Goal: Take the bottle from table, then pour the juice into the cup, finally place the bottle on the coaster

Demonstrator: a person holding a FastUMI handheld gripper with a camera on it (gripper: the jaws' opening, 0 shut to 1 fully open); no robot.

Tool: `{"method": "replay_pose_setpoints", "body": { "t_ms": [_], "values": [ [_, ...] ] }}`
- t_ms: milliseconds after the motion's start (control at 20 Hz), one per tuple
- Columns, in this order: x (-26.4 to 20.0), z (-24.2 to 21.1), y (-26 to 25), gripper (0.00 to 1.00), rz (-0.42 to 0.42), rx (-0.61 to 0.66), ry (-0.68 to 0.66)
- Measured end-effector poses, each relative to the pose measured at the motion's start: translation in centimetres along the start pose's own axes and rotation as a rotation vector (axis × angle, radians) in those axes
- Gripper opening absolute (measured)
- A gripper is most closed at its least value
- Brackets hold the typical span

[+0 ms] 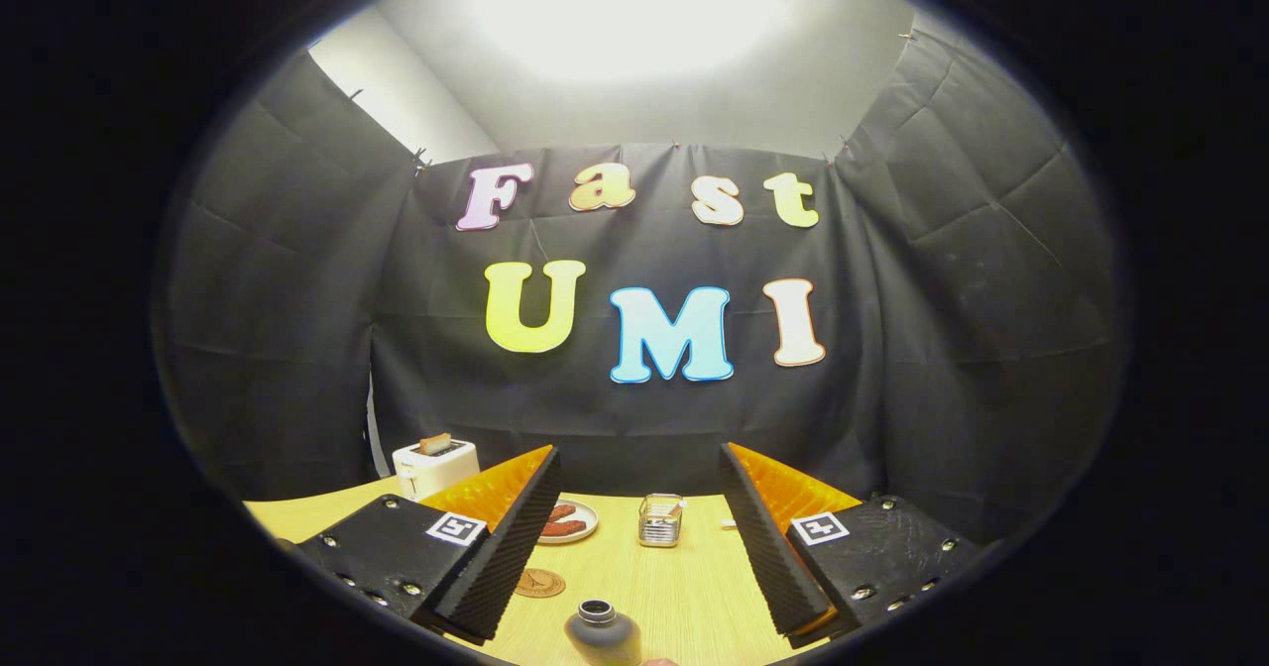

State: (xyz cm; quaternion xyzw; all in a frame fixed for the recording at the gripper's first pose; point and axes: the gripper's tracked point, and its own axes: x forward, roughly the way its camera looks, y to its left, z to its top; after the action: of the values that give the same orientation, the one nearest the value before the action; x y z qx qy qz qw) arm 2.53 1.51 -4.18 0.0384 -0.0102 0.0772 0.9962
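Observation:
My gripper is open, its two fingers spread wide above the wooden table. A dark grey bottle with an open round mouth stands upright on the table, low between the fingers and nearer than their tips. A round brown coaster lies flat on the table beside the inner edge of the left finger, left of and beyond the bottle. A small clear glass cup stands farther off, between the fingertips and beyond them. Nothing is held.
A white toaster with bread in its slot stands at the table's far left corner. A plate with reddish-brown food lies left of the cup. Black cloth walls close in the table on three sides.

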Motion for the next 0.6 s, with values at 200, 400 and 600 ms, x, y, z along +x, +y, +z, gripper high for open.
{"method": "replay_pose_setpoints", "body": {
  "t_ms": [200, 400, 600],
  "values": [
    [0.1, -2.7, 0.7, 0.97, 0.037, 0.009, 0.032],
    [0.2, -5.1, 1.1, 0.97, 0.068, 0.032, 0.068],
    [0.2, -7.8, 1.7, 0.97, 0.098, 0.014, 0.116]
  ]
}}
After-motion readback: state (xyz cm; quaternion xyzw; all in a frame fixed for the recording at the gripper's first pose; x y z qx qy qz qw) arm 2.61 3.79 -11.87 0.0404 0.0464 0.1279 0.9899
